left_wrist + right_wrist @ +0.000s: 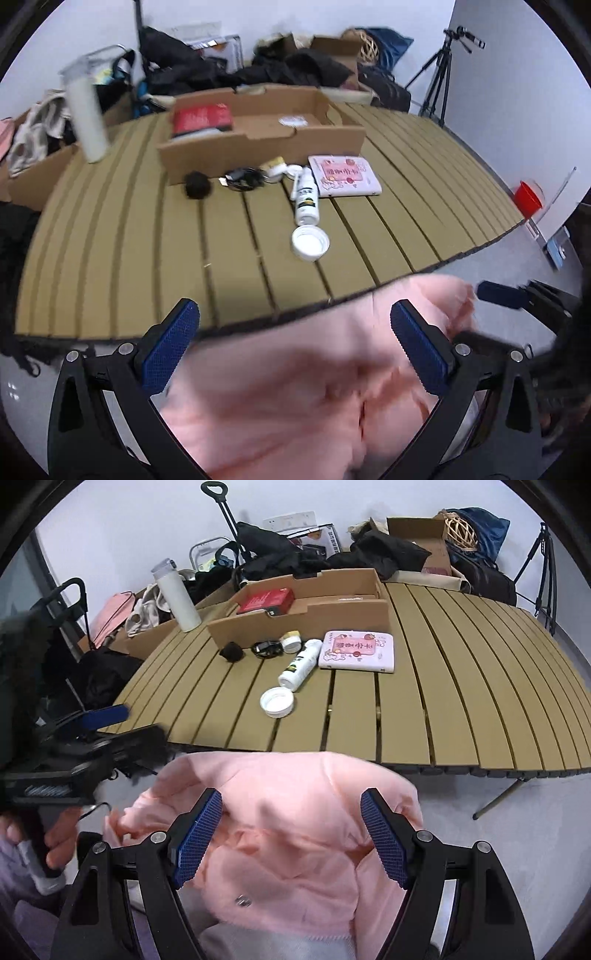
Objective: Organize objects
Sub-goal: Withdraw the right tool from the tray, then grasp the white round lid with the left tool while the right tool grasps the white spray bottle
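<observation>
A pink garment (295, 387) hangs below the near edge of the slatted table (129, 258); it also shows in the right wrist view (288, 834). My left gripper (295, 325) is open, its jaws wide over the garment. My right gripper (291, 812) is open over the same garment. On the table lie a white bottle (306, 199) on its side, a white lid (310, 242), a pink box (345, 175), a black ball (197, 184), a black cable (242, 177) and a small jar (275, 168). An open cardboard box (258, 144) holds a red packet (201, 118).
A tall white flask (86, 114) stands at the table's far left. Dark clothes, bags and cardboard boxes pile up behind the table. A tripod (439, 81) stands at the far right. A red cup (528, 197) sits beyond the right edge.
</observation>
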Demonstrator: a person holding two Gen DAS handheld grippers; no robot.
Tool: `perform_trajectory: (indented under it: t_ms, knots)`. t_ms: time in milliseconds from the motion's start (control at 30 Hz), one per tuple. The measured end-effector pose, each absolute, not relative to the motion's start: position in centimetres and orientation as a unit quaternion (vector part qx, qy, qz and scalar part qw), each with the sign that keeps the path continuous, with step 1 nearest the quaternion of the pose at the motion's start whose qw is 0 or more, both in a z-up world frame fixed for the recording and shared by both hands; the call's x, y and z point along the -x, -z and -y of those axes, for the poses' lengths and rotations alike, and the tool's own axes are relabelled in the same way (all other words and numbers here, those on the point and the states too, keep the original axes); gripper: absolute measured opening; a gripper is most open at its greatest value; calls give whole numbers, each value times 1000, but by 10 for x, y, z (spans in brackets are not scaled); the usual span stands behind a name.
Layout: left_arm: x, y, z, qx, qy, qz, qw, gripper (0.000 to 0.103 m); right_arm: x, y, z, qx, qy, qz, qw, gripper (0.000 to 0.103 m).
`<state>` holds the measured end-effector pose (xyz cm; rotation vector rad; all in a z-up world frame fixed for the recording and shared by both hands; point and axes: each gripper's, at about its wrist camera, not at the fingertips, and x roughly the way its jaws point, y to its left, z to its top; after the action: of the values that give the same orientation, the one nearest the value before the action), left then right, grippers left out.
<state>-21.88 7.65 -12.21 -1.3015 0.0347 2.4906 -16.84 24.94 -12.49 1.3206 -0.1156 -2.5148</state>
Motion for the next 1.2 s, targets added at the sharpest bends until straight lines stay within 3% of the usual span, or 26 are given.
perform_trajectory:
  t_ms: [100,167,233,300,333,500,667,767,900,933,1200]
  knots:
    - [250,144,-100,449,-878,-27,166,95,180,129,-257,-461,876,41,135,81]
    - [266,157,-111,452,-877,-40,157,75,190,131,-268,-464,876,53,122,81]
    - [282,172,-120,464,-869,-39,166,62,200,132,-280,-468,875,64,108,81]
    - [292,188,-126,482,-859,-41,170,39,207,133,-287,-469,875,67,99,81]
    - [293,192,-128,483,-858,-44,170,36,213,133,-290,-469,875,66,96,81]
    - [286,190,-112,481,-860,-32,168,36,244,139,-283,-474,872,61,106,81]
    - [278,165,-46,477,-870,34,120,36,308,154,-236,-484,857,80,160,81]
    - [269,150,-10,468,-879,45,76,36,346,168,-194,-497,848,46,179,81]
    - [247,135,16,452,-891,28,32,36,374,190,-175,-514,848,28,125,41]
    - [241,132,17,447,-893,28,33,36,372,195,-177,-510,851,34,120,36]
    - [213,123,-11,443,-893,22,73,36,300,197,-209,-496,857,33,134,30]
